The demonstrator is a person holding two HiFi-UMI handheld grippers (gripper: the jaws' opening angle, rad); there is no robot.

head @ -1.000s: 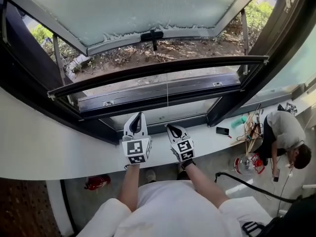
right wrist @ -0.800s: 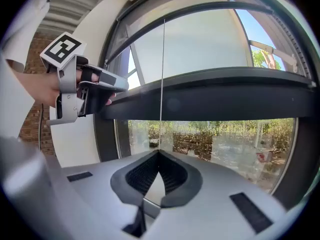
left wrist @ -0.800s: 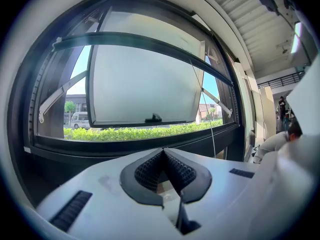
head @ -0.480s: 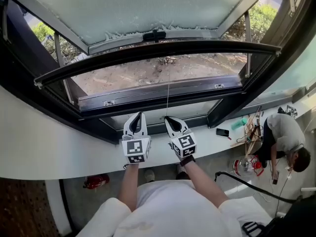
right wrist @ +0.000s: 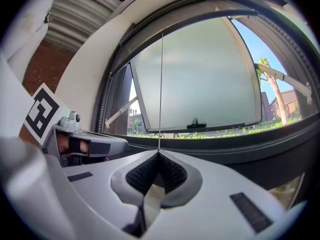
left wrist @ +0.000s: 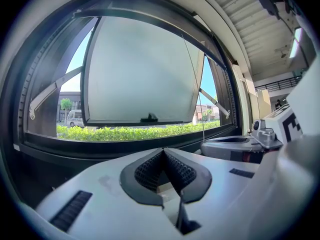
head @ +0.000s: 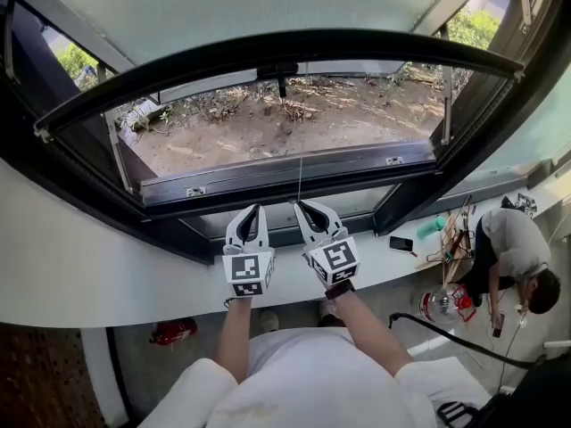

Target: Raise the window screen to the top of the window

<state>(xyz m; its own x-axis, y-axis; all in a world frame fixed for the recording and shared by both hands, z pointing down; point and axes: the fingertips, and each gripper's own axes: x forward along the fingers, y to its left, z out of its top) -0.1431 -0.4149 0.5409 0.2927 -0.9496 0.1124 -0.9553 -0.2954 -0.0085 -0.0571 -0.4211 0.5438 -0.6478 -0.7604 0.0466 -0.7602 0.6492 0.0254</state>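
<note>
Bright daylight, strong fisheye edge distortion

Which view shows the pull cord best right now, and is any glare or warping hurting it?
Right gripper view: cord sharp and dark against the pale pane, running up from the shut right gripper; corners vignetted black. Head view: fisheye bows the screen bar, cord faint over sunlit ground. Left gripper view: cord a hairline, dark rim.

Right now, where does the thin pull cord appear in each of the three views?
Head view: the pull cord hangs at centre, from the screen bar down to the right gripper.
Left gripper view: a thin slanted line right of centre.
Right gripper view: a vertical line at centre, ending at the shut jaws.
Shared landmark: the black handle on the open glass pane.
</note>
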